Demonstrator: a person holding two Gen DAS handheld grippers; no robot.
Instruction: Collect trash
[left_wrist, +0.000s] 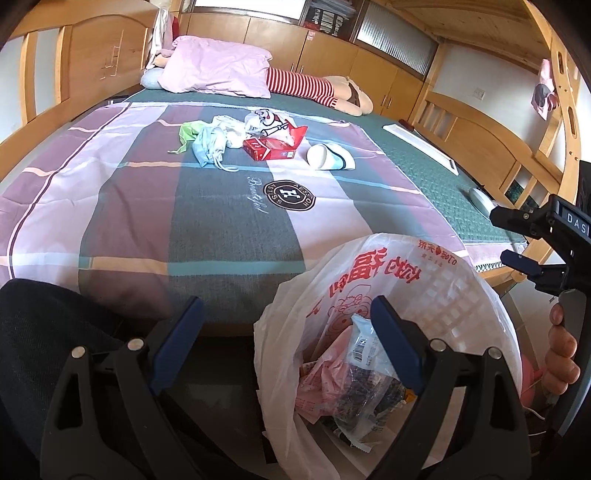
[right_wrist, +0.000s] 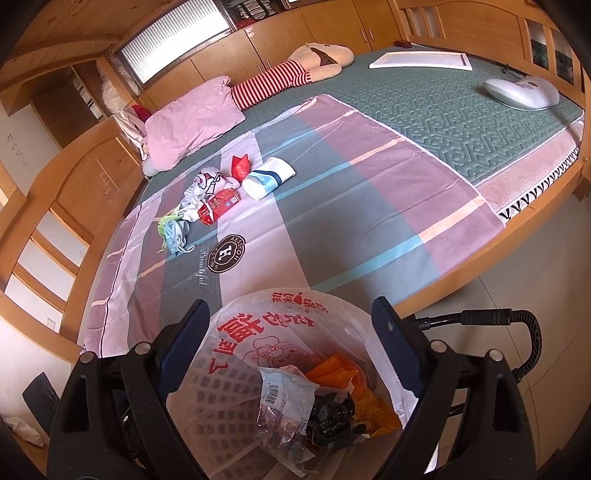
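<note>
Both grippers (left_wrist: 286, 345) (right_wrist: 290, 349) open over lined bin (right_wrist: 236, 398), red carton (left_wrist: 271, 147) on bed

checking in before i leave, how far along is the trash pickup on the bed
Partly done. The lined bin beside the bed already holds wrappers. Nothing is in hand: the left gripper and right gripper both have open, empty jaws above the bin. Left on the bedspread: a red carton, a paper cup, crumpled bags and a face mask.
</note>
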